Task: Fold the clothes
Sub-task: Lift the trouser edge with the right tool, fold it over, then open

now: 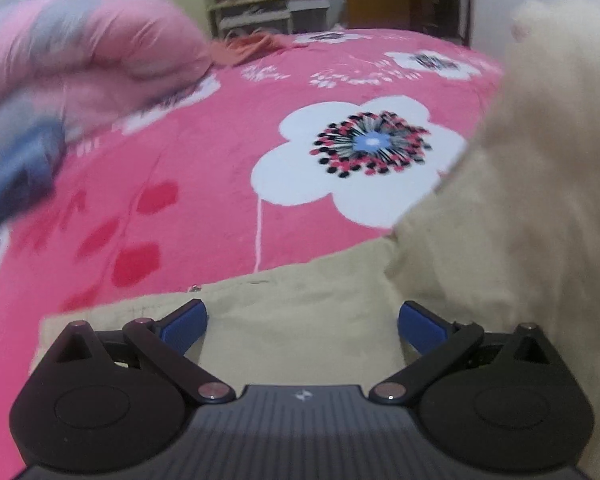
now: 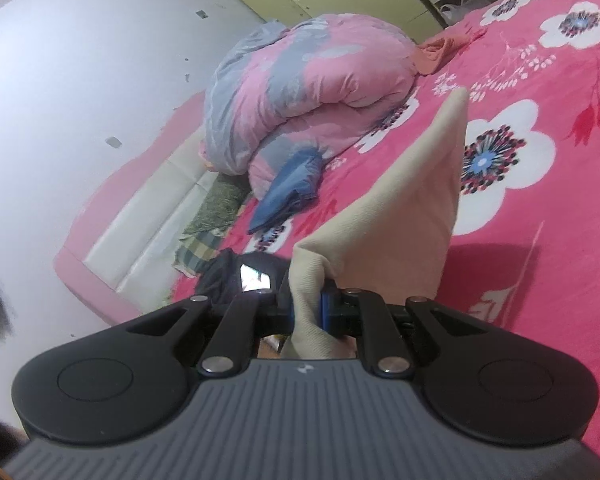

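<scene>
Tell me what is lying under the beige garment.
The beige garment rests on the pink floral bedspread; its raised part is held by the right gripper. Whatever lies beneath the cloth is covered.

Beige garment, one corner lifted & bunched, rest draped flat on pink floral bed

The right tongs are clamped on a bunched corner of a beige garment, which rises ahead of them as a taut, tilted sheet above the pink flowered bed. Ahead and to the left of the tongs lies a rolled pink and grey quilt, with folded blue cloth just beside its near end.
</scene>
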`<state>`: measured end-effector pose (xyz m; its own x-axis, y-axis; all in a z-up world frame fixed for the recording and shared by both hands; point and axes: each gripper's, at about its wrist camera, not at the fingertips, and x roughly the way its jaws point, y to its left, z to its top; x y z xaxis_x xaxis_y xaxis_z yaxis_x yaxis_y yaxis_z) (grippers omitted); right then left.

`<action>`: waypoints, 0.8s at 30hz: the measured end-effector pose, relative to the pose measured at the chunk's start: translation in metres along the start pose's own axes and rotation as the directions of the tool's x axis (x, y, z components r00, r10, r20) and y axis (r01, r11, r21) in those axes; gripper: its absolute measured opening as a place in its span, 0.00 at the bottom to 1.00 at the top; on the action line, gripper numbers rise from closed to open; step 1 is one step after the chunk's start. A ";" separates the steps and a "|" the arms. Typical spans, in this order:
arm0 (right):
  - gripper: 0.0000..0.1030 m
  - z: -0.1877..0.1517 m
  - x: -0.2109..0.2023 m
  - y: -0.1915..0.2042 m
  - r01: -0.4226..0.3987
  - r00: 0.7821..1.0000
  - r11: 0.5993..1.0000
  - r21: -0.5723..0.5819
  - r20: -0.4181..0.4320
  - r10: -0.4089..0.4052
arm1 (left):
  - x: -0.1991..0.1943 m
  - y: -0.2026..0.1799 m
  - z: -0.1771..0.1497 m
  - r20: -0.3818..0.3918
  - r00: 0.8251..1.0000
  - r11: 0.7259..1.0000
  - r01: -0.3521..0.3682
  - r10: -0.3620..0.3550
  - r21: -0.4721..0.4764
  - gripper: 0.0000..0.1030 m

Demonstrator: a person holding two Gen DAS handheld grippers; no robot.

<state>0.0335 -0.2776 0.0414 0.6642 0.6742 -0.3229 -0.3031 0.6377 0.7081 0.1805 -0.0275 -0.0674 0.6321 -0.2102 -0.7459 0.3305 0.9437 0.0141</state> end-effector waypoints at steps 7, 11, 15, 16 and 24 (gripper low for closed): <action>0.09 0.000 0.012 0.013 -0.007 1.000 1.000 -0.015 -0.005 0.007 | -0.049 0.074 -0.023 0.080 0.991 0.952 0.127 -0.109 -0.279 1.00; 0.09 -0.003 0.030 0.025 -0.022 1.000 0.999 -0.031 -0.021 0.022 | -0.095 0.115 -0.067 0.178 0.978 0.904 0.169 -0.106 -0.393 1.00; 0.09 -0.010 0.063 0.045 -0.042 0.997 0.997 -0.071 -0.068 0.037 | -0.135 0.143 -0.111 0.204 0.977 0.877 0.150 -0.061 -0.457 1.00; 0.09 -0.012 0.074 0.049 -0.047 0.996 0.996 -0.077 -0.083 0.040 | -0.142 0.147 -0.120 0.205 0.978 0.875 0.140 -0.048 -0.464 1.00; 0.11 -0.056 0.200 0.069 0.023 0.975 0.986 -0.168 -0.215 -0.060 | -0.169 0.159 -0.176 0.244 0.969 0.854 0.164 -0.045 -0.493 0.97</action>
<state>0.1076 -0.0780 -0.0093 0.5190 0.6991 -0.4918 -0.3978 0.7068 0.5849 0.0031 0.2027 -0.0561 0.7685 -0.3083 -0.5607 0.0403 0.8978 -0.4385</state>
